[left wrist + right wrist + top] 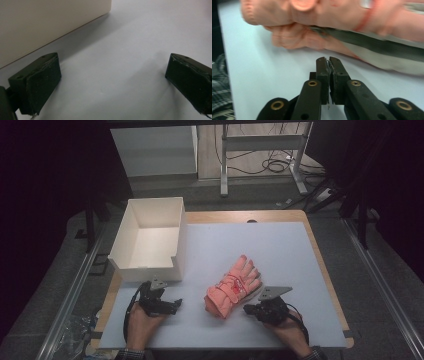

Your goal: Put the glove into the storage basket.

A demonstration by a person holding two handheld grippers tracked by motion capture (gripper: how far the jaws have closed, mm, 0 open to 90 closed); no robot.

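Right tool (329,60) clenched on nothing, just short of the pink gloves (233,288); left tool (110,82) released. Risk: closed jaws shove the pair instead of gripping it.

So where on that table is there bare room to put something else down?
The widest bare patch is the far right of the white mat, beyond the pink gloves and right of the white box. A smaller patch lies between the left gripper and the gloves. It is crowded where the right gripper nears the gloves.
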